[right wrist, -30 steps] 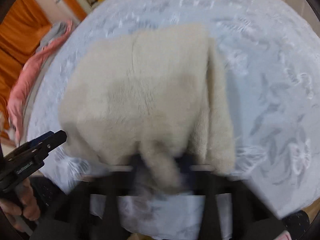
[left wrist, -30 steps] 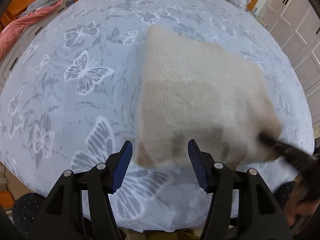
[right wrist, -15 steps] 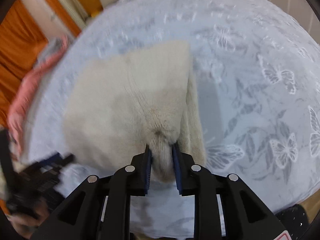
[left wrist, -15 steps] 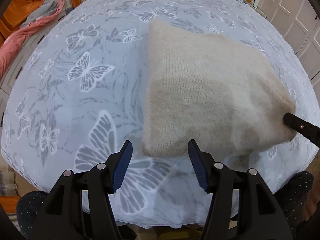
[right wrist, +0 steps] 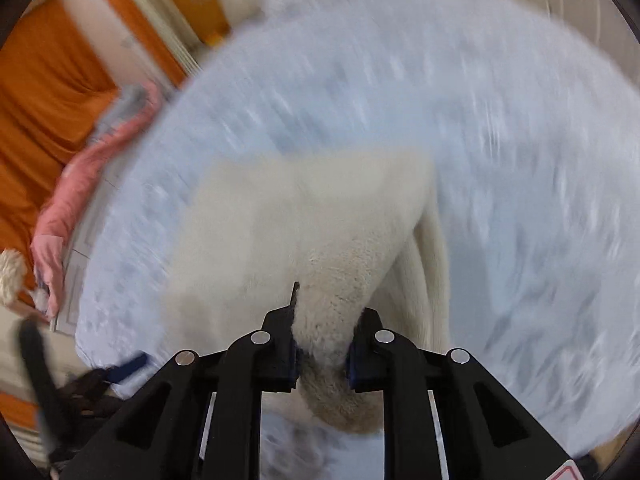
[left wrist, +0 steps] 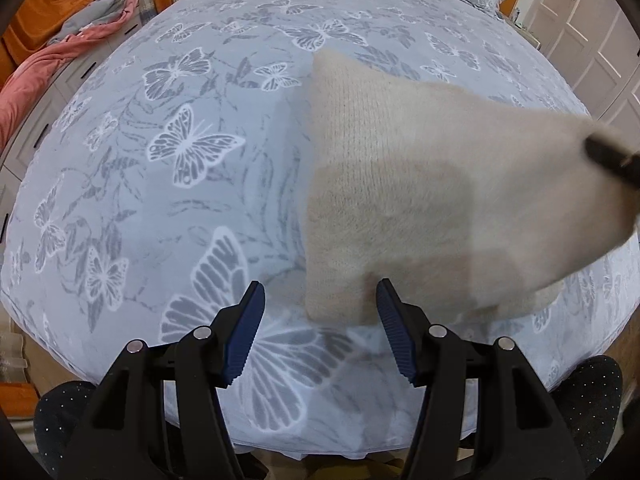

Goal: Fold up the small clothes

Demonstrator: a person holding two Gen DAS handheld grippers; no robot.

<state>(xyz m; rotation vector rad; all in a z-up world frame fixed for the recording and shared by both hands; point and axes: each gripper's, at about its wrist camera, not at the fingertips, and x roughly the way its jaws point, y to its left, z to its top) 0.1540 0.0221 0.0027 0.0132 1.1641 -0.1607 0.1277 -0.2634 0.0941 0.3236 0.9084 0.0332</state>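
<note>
Since the earlier frame, the right tool (right wrist: 322,350), just closing, lifts the cream knit (left wrist: 420,200); the shallow pinch may slip, left tool (left wrist: 320,330) open, empty.

one cream knitted sweater (left wrist: 420,200) lies on one bed, whose single blue-grey bedspread (left wrist: 160,200) carries many white butterflies, too many to count surely. two grippers show: the left gripper (left wrist: 320,320) and the right gripper (right wrist: 322,340), each with two fingers. one pink blanket (left wrist: 36,76) with one grey cloth (left wrist: 92,12) lies on the drawers at the side. two dark knees (left wrist: 68,412) show at the bed's edge. one orange curtain (right wrist: 44,92) hangs behind.
</note>
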